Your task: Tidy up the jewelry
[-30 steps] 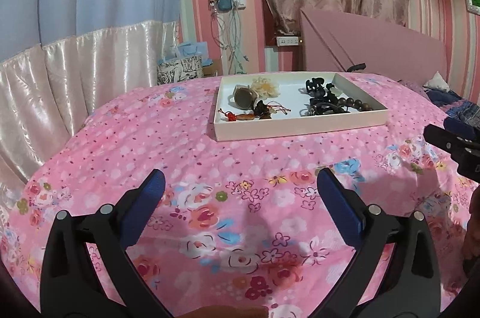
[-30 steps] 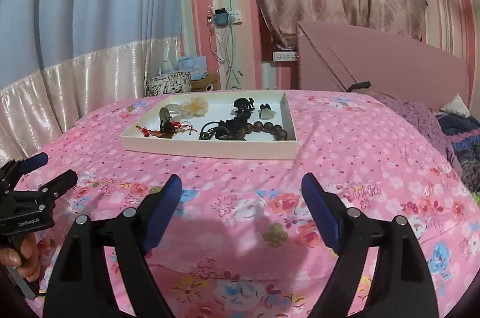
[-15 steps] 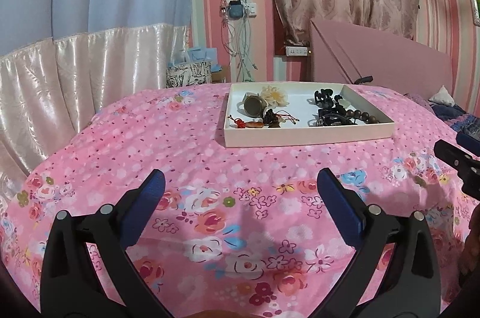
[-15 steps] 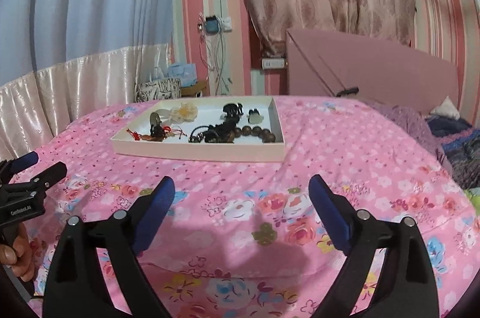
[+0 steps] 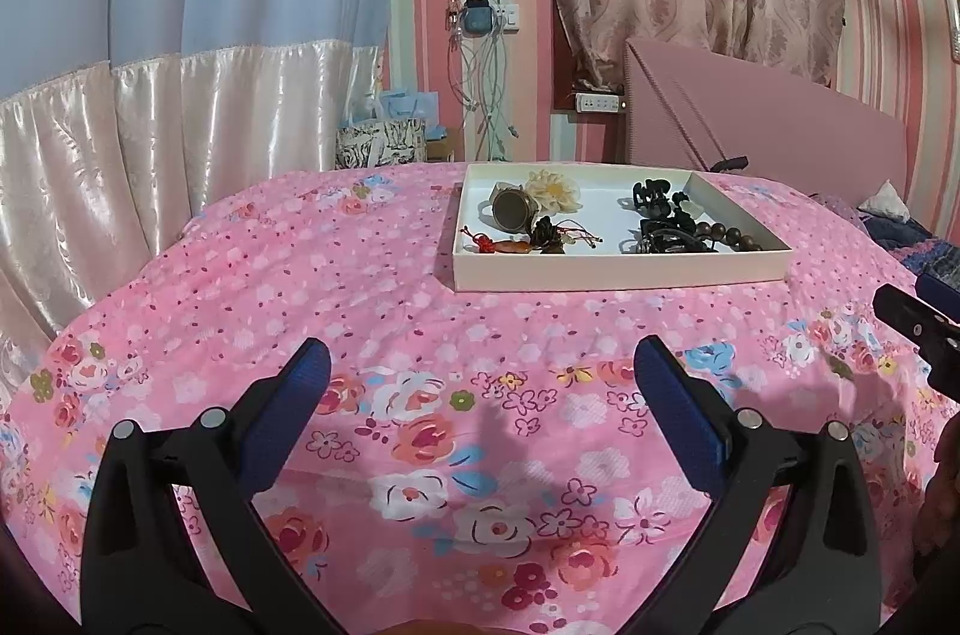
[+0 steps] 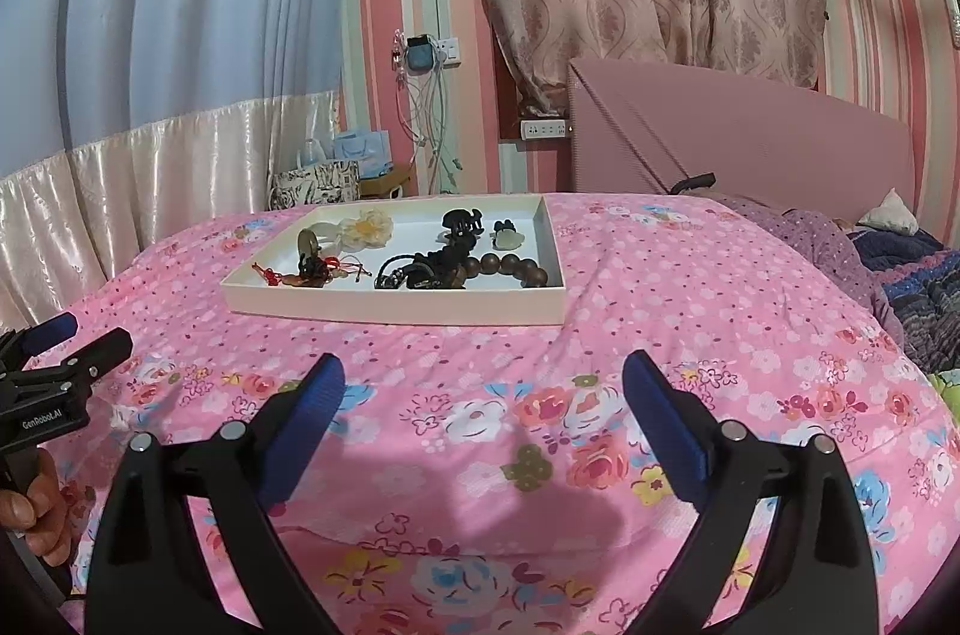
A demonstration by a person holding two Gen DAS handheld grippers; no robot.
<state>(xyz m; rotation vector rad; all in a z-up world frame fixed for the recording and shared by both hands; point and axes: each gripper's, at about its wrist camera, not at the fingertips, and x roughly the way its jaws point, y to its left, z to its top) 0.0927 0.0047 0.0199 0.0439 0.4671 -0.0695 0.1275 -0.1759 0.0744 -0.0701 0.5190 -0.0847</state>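
Note:
A shallow white tray (image 5: 618, 275) (image 6: 390, 308) lies on the pink floral bedspread ahead of both grippers. In it are a brown bead bracelet (image 6: 510, 268), a black hair claw (image 6: 462, 221), a cream fabric flower (image 5: 552, 191), a round bronze piece (image 5: 513, 209) and a red-corded charm (image 5: 498, 245). My left gripper (image 5: 480, 359) hovers open over the bedspread, well short of the tray, with nothing between its blue pads. My right gripper (image 6: 483, 372) is open too, equally far back and empty. Each gripper shows at the edge of the other's view.
The pink bedspread (image 6: 660, 311) slopes away to the left and front. A pink headboard (image 6: 750, 137) stands behind, and a dark patterned blanket (image 6: 912, 269) lies at the right. Gift bags (image 5: 384, 137) sit beyond the bed. A hand (image 6: 33, 515) holds the left gripper's handle.
The right gripper's jaws have spread wider. Both views have shifted slightly, so the tray now looks more level; neither hand has moved closer to the tray.

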